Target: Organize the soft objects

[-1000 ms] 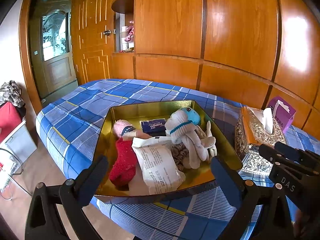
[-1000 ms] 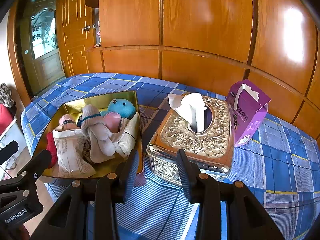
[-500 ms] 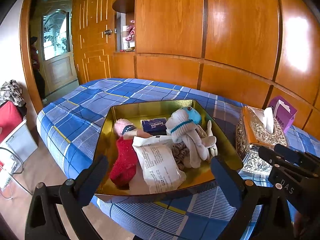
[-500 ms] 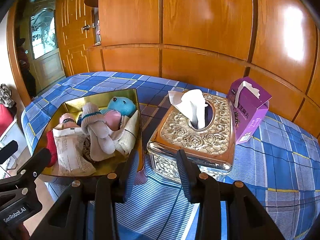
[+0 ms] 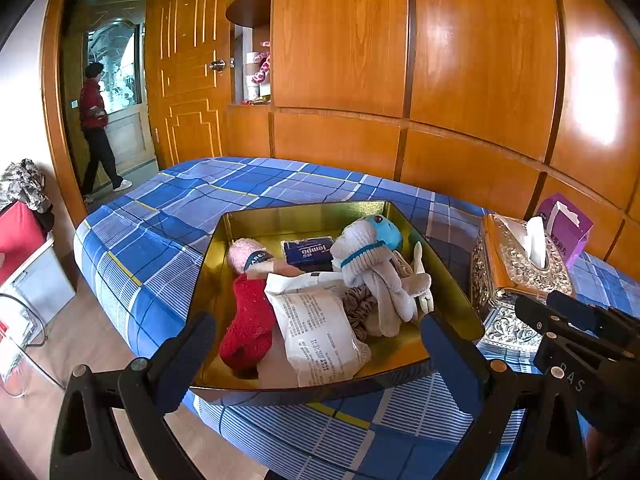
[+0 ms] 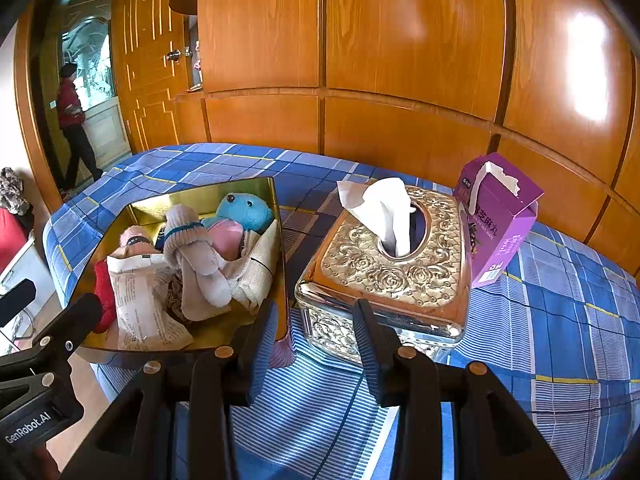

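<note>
Both grippers – the left gripper (image 5: 316, 354) and right gripper (image 6: 316, 340) – hang wide open and empty before the gold tray (image 5: 304, 216) heaped with soft toys (image 5: 370, 264), so a careless pinch could snag several tangled pieces together or tip it off the bed's edge

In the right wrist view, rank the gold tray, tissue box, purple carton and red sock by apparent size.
1. Gold tray
2. Tissue box, close behind; it sits nearer the camera, so their order is unsure
3. Purple carton
4. Red sock, mostly hidden
</note>
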The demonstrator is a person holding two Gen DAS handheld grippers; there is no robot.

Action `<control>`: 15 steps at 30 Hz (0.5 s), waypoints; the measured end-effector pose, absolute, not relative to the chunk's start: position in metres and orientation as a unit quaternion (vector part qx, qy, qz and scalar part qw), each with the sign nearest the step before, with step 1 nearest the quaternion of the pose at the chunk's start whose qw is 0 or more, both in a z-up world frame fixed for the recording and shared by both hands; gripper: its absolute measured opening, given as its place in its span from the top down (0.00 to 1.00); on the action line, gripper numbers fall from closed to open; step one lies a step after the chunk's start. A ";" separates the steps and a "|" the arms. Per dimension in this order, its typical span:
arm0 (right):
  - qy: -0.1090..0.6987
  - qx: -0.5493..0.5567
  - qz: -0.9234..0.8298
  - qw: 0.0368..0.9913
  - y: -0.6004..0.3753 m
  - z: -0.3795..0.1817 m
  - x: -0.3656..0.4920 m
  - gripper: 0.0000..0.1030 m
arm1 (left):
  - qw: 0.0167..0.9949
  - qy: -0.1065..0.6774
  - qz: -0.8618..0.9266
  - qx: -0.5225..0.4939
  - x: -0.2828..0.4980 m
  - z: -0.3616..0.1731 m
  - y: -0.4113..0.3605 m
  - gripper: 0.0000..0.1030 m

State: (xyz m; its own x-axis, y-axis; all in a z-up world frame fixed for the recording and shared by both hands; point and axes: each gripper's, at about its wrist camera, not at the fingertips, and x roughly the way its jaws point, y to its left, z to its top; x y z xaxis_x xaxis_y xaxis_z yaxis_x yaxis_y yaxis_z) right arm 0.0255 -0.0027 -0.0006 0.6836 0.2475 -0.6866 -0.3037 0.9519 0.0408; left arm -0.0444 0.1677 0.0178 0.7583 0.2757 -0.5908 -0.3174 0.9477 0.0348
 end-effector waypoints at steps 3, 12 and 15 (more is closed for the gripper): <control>0.369 -0.037 0.150 0.917 -0.003 0.000 0.025 0.62 | 0.937 0.310 0.158 -0.031 -0.045 0.018 0.166 0.00; 0.371 -0.037 0.149 0.916 -0.004 -0.001 0.025 0.62 | 0.937 0.312 0.157 -0.031 -0.044 0.018 0.164 0.00; 0.373 -0.037 0.149 0.915 -0.003 -0.002 0.026 0.62 | 0.936 0.313 0.158 -0.032 -0.044 0.017 0.165 0.00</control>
